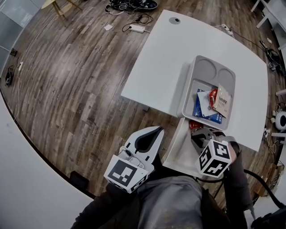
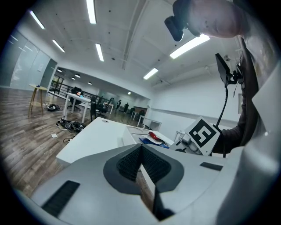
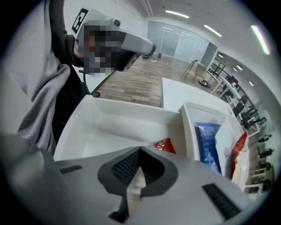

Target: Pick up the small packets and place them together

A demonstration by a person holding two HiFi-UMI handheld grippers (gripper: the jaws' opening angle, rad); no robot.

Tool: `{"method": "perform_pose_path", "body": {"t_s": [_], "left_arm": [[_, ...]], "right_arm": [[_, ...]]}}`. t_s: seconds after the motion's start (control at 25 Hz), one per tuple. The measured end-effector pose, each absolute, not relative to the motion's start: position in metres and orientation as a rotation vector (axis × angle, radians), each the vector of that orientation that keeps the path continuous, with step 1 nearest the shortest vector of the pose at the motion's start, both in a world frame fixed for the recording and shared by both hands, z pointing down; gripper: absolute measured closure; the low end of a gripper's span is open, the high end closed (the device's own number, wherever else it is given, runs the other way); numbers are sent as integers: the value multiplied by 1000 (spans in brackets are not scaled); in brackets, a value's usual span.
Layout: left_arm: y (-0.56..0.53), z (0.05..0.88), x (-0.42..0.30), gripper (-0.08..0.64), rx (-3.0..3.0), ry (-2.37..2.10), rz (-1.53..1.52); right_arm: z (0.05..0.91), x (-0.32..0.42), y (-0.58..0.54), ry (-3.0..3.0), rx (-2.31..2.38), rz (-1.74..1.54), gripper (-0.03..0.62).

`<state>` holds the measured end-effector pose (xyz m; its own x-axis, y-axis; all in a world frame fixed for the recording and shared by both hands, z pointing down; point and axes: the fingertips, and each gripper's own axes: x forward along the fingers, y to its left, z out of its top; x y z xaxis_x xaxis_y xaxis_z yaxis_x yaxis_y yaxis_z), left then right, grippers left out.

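My right gripper [image 1: 200, 135] points steeply down into a white bin [image 1: 178, 154] at the table's near edge. Its jaws [image 3: 139, 152] are shut, and a thin pale packet [image 3: 136, 185] is pinched between the pads. A red packet [image 3: 166, 145] lies in the bin just beyond the tips, also seen as the red packet [image 1: 194, 125] from above. Behind the bin, a compartment tray [image 1: 210, 70] holds a blue packet [image 1: 199, 110], a red one [image 1: 213, 95] and a beige one [image 1: 222, 101]. My left gripper [image 1: 156, 130] hangs left of the table, shut and empty [image 2: 140, 147].
The white table [image 1: 178, 49] stands on a wood floor, with cables [image 1: 134, 5] lying beyond its far end. The tray's two round cups at the far side hold nothing. The person's lap and sleeves fill the bottom of the head view.
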<state>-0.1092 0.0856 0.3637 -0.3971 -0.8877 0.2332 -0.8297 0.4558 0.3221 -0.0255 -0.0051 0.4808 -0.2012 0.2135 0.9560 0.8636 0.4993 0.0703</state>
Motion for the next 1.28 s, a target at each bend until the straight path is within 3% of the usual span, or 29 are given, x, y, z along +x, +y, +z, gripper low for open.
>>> {"method": "perform_pose_path", "body": {"t_s": [0.52,0.84,1.28], "left_arm": [[74,338,-109,572,1545,-2323,-175],[68,319,-110,572,1612,-2329,-163],[102,345,-150,572,1500,-2303,-118]], "right_arm": [[393,-24,18,-1942,-951,-634,591],[326,-77,-32,-2108,-734,-784,590],[385,-129,-63,-2081,-559,-771,589]]}}
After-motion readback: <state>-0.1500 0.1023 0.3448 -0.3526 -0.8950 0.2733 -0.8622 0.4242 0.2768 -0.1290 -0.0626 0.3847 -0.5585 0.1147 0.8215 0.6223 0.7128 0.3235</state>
